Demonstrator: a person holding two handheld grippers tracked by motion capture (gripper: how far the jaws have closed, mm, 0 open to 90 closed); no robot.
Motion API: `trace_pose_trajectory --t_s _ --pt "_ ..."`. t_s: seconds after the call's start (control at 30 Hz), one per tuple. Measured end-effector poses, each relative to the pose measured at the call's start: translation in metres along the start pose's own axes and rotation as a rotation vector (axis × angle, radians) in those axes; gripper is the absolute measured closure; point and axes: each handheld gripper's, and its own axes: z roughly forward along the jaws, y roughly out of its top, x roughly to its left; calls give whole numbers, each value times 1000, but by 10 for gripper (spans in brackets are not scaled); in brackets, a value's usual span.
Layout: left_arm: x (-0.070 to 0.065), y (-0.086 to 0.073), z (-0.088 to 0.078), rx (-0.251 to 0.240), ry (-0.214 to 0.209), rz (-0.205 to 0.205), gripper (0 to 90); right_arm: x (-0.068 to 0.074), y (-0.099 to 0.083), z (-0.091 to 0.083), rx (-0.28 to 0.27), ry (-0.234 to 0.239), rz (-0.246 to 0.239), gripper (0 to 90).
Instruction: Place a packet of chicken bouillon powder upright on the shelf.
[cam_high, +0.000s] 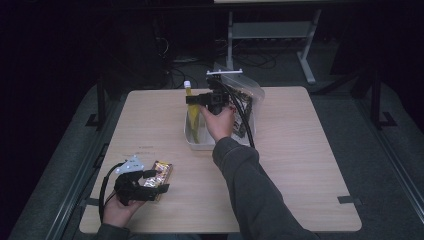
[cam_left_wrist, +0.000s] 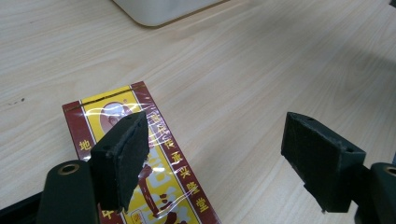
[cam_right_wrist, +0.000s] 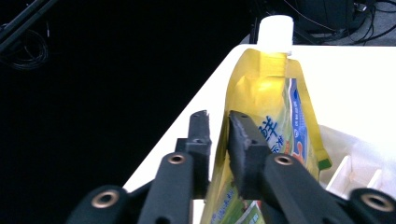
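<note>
A yellow spouted pouch (cam_high: 191, 117) with a white cap stands upright in the left end of a white bin (cam_high: 188, 136) at the table's far middle. My right gripper (cam_high: 190, 99) is level at the pouch's upper part. In the right gripper view its jaws (cam_right_wrist: 218, 119) stand a little apart with the pouch's (cam_right_wrist: 275, 102) left edge between them, and the pads do not press on it. Near the front left corner my left gripper (cam_high: 156, 181) is open over a red and yellow box (cam_high: 164, 170). That box (cam_left_wrist: 116, 105) lies flat under the left jaw.
A clear zip bag (cam_high: 247, 90) with dark packets fills the right part of the bin. The bin's corner (cam_left_wrist: 159, 9) shows beyond the box. The table (cam_high: 300, 165) is light wood, with dark floor, cables and a desk frame (cam_high: 270, 30) behind.
</note>
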Motion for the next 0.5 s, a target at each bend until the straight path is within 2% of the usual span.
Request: trace_pose_trajectory --t_s 0.27,0.5 --pt "3 -2 -1 10 35 -16 200 -1 -3 -9 28 -18 -19 668" --pt "6 -4 0 23 65 -27 184 0 -6 -21 37 9 -19 638"
